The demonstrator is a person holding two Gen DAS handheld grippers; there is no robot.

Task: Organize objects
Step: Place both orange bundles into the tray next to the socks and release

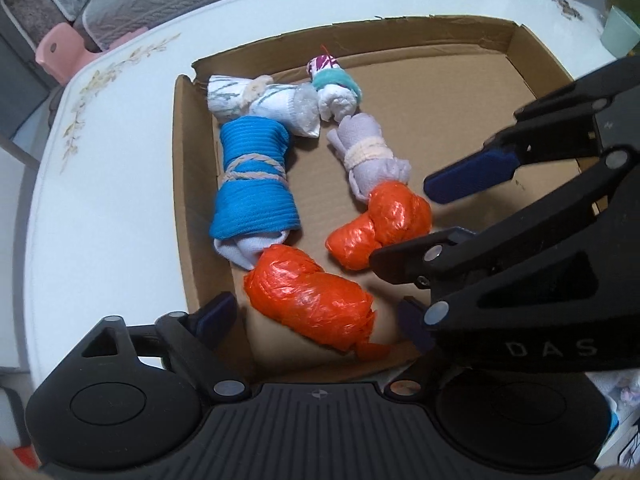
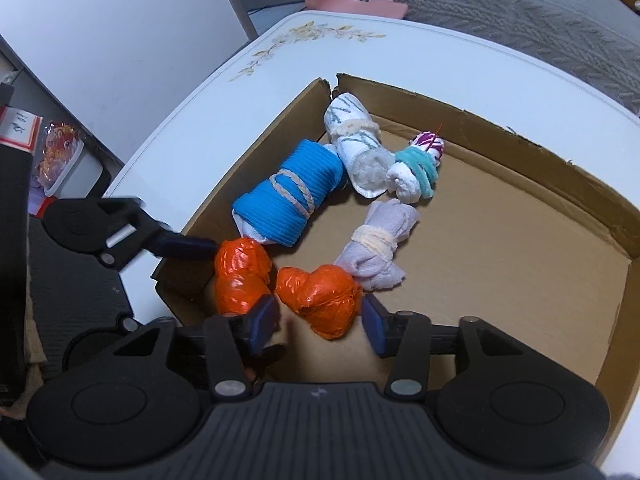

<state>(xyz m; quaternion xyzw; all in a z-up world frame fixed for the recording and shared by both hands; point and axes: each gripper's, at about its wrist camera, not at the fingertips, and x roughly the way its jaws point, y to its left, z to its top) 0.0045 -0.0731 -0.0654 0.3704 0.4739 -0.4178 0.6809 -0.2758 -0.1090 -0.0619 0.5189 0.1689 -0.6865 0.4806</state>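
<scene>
Cardboard tray holds six bundles. Left gripper fingers apart, straddling the orange bundle at tray's near-left corner. Right gripper fingers apart around second orange bundle beside it.

Soft, even room light; glare on the table toward 12 o'clock, faint shadows in the box, fisheye bending at edges.

right tongs hiding box corner, mint cup cropped
</scene>
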